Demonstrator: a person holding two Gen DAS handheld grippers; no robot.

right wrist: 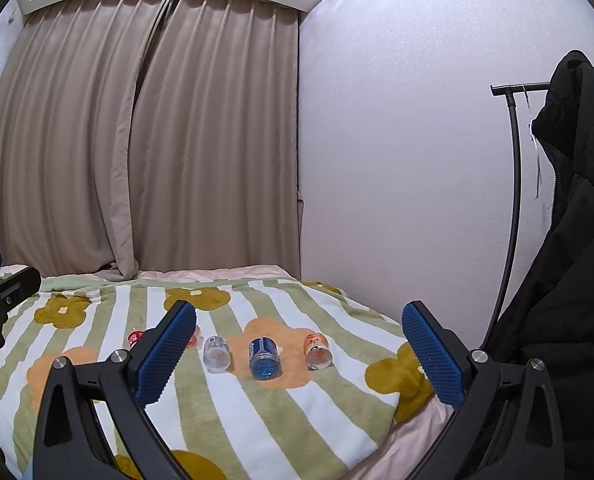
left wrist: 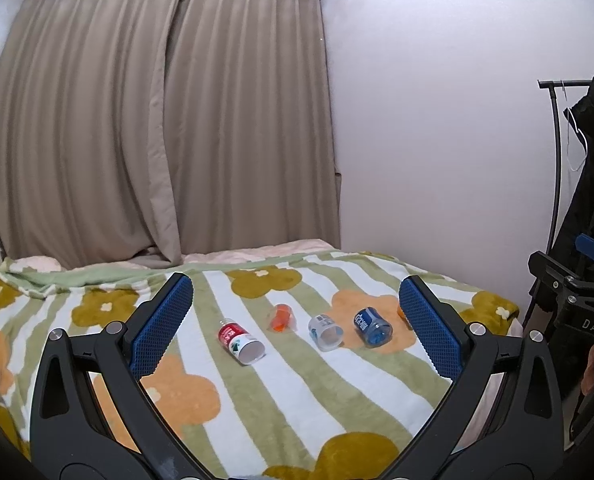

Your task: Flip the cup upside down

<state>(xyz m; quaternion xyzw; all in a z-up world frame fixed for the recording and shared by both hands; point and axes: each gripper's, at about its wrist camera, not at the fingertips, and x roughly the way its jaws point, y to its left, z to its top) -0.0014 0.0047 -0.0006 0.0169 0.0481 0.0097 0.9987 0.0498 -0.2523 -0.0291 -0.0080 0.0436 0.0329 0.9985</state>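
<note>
Several small cups lie on their sides in a row on the flowered blanket (left wrist: 257,392). In the left wrist view they are a red cup (left wrist: 239,340), a clear orange cup (left wrist: 281,317), a white cup (left wrist: 325,332) and a blue cup (left wrist: 372,327). The right wrist view shows the white cup (right wrist: 216,354), the blue cup (right wrist: 264,358) and an orange printed cup (right wrist: 318,351); the red cup (right wrist: 135,337) is partly hidden by a finger. My left gripper (left wrist: 297,282) and right gripper (right wrist: 300,308) hover open short of the row, holding nothing.
Beige curtains (left wrist: 157,120) hang behind the bed, and a white wall (right wrist: 397,160) runs along its right side. A black coat (right wrist: 569,260) on a rack stands at the right. The blanket's right edge (right wrist: 397,396) drops to a pink sheet.
</note>
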